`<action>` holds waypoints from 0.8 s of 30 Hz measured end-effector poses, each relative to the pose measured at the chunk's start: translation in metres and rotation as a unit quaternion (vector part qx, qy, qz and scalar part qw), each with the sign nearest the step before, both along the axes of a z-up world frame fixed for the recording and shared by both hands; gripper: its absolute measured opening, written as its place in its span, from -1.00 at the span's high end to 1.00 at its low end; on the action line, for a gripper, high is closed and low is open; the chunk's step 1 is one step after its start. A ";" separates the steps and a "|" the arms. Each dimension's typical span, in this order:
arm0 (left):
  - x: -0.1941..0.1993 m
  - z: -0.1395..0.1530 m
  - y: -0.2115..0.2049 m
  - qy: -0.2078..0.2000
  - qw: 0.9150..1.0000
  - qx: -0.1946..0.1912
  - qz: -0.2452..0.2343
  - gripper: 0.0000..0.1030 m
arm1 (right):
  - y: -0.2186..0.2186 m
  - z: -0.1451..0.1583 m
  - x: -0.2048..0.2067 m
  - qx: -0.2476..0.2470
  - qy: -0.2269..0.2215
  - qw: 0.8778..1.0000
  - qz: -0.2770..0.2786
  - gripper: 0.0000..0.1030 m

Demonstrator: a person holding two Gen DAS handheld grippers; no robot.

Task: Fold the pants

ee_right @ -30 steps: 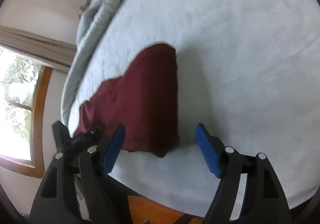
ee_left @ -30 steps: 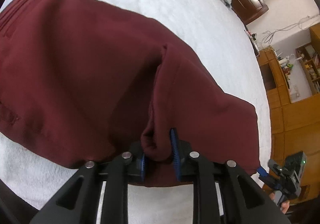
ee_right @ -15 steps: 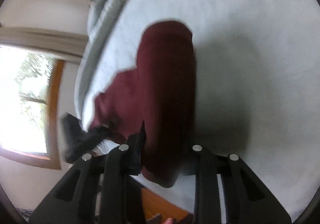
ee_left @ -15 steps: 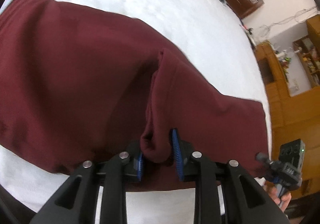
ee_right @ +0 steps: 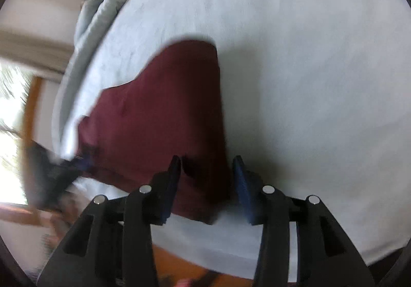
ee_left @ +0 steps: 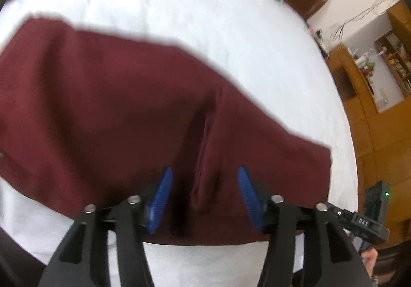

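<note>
Maroon pants (ee_left: 123, 112) spread across white bed (ee_left: 231, 30); central ridge seen only from left wrist. Left gripper (ee_left: 203, 197) apart, straddling ridge. Right gripper (ee_right: 206, 184) apart around hem corner.

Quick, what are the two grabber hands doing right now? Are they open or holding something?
Left gripper: open, blue pads either side of a ridge in the maroon pants, not pinching it.
Right gripper: jaws apart around the pants' corner; grip cannot be told.

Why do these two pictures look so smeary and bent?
Left wrist view: the maroon fabric pants have soft, smeared edges, motion blur, and the fisheye lens bows the white bed cover. Right wrist view: the bright window is streaked and washed out.
</note>
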State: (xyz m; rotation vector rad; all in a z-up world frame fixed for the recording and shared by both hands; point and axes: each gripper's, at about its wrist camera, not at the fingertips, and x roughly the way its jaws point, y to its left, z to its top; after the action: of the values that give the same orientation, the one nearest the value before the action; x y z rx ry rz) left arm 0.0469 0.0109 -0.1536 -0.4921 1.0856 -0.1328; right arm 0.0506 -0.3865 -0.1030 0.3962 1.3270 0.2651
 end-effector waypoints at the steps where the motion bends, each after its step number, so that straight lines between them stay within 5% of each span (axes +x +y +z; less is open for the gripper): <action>1: -0.001 0.013 -0.001 -0.022 1.000 0.013 -0.003 -0.11 | 0.002 0.012 0.002 -0.012 -0.018 1.000 0.006 0.17; 4: 0.006 0.041 -0.014 -0.072 0.997 0.016 -0.033 -0.27 | 0.014 0.039 0.019 -0.011 -0.056 0.998 0.026 0.21; 12: 0.053 -0.005 -0.060 -0.004 0.997 0.017 -0.080 -0.25 | 0.056 0.007 0.067 -0.027 -0.023 0.999 0.041 0.27; 16: 0.057 -0.023 -0.054 0.013 0.996 0.013 -0.085 -0.22 | 0.040 -0.026 0.077 -0.008 0.014 1.000 -0.003 0.72; 20: 0.057 -0.004 -0.051 -0.001 0.997 0.007 -0.078 -0.22 | 0.028 -0.010 0.068 0.038 -0.002 0.999 -0.018 0.47; 24: 0.062 -0.024 -0.057 0.016 0.996 0.013 -0.085 -0.22 | 0.037 -0.020 0.066 0.015 0.005 1.000 -0.012 0.46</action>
State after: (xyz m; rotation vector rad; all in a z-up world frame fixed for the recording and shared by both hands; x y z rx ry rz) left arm 0.1091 -0.0464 -0.1771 -0.3794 1.1577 -0.2602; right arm 0.1169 -0.3496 -0.1226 0.4382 1.3297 0.2638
